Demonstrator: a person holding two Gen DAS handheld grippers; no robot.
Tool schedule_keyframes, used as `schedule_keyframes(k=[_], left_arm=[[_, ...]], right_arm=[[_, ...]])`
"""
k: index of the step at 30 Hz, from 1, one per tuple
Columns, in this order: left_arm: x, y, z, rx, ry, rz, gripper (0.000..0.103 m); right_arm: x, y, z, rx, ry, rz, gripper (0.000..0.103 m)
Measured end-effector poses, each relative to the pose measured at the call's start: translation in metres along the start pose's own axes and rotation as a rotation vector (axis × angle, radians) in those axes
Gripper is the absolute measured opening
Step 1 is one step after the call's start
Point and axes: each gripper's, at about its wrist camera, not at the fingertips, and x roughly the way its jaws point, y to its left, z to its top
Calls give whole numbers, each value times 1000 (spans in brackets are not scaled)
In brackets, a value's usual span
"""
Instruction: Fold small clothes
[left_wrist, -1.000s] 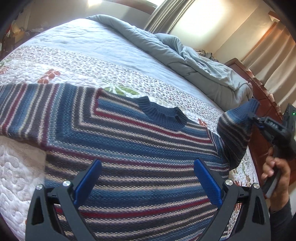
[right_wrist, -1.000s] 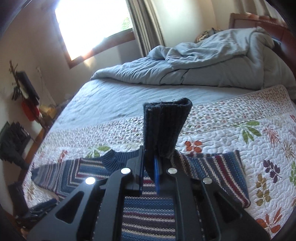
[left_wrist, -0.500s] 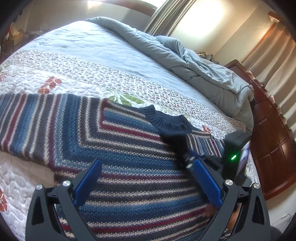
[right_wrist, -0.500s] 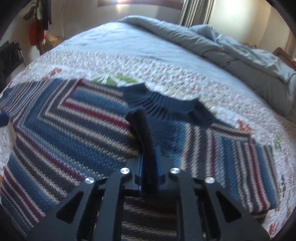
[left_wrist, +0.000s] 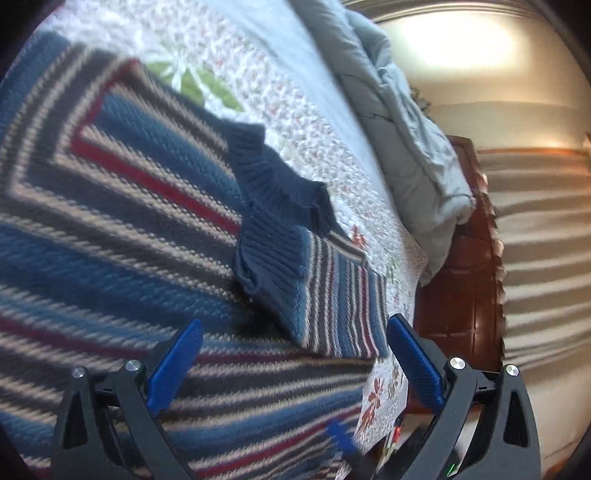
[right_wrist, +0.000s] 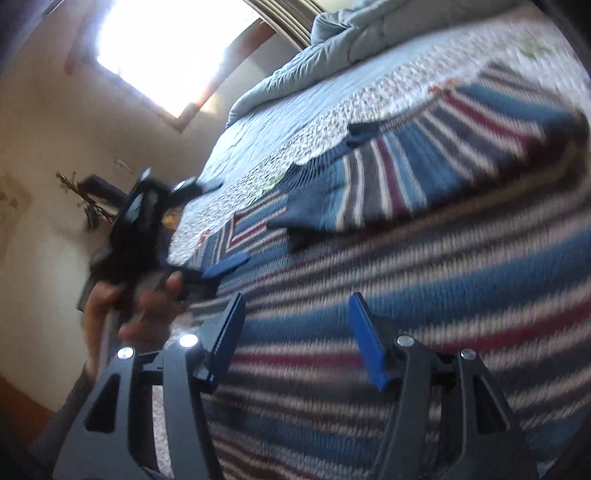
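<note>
A striped knit sweater (left_wrist: 110, 229) in blue, red and cream lies flat on the quilted bedspread (left_wrist: 332, 122). Its right sleeve (left_wrist: 325, 295) is folded in over the body, with the navy cuff (left_wrist: 269, 258) just below the navy collar (left_wrist: 266, 166). My left gripper (left_wrist: 293, 328) hovers open over the sweater, close in front of that cuff, with nothing between its fingers. In the right wrist view my right gripper (right_wrist: 298, 301) has its jaws opening above the striped body (right_wrist: 406, 295), with nothing between them. The folded sleeve (right_wrist: 388, 177) lies beyond it. A hand (right_wrist: 147, 306) holds the left gripper at the left.
A crumpled grey-blue duvet (left_wrist: 406, 147) is heaped at the far side of the bed. A dark wooden bed end (left_wrist: 458, 277) and pale curtains (left_wrist: 546, 258) stand to the right. A bright window (right_wrist: 166, 48) lights the far wall.
My right gripper carried the sleeve cuff down across the sweater, then opened and let it go. Both grippers dropped closer to the sweater and rolled, tilting both views.
</note>
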Motion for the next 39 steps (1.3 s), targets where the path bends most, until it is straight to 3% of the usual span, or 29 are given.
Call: schedule_keyframes(k=[2, 5, 9, 13, 14, 15, 20, 27, 34, 39], left_arm=[[12, -4, 1, 3, -2, 7, 99], [24, -15, 3, 43, -41, 49, 98], [42, -15, 8, 42, -15, 136, 70], [54, -17, 6, 67, 1, 210, 42], [55, -18, 5, 75, -8, 233, 21], [53, -19, 6, 86, -33, 278, 9], [33, -35, 14, 148, -129, 304, 8], [-3, -38, 34, 192, -162, 287, 8], [-14, -1, 41, 166, -151, 330, 8], [-22, 18, 44, 122, -164, 309, 8]], right_arm=[[2, 1, -9, 18, 20, 28, 59], [5, 21, -17, -67, 29, 76, 59], [8, 41, -34, -183, 16, 49, 60], [3, 46, -41, -210, 14, 61, 61], [3, 46, -40, -202, 10, 65, 62], [3, 42, -38, -197, 11, 68, 65], [4, 31, -36, -170, 12, 59, 66], [8, 23, -32, -145, 25, 68, 66], [11, 22, -31, -146, 33, 65, 66], [11, 19, -29, -134, 28, 69, 64]])
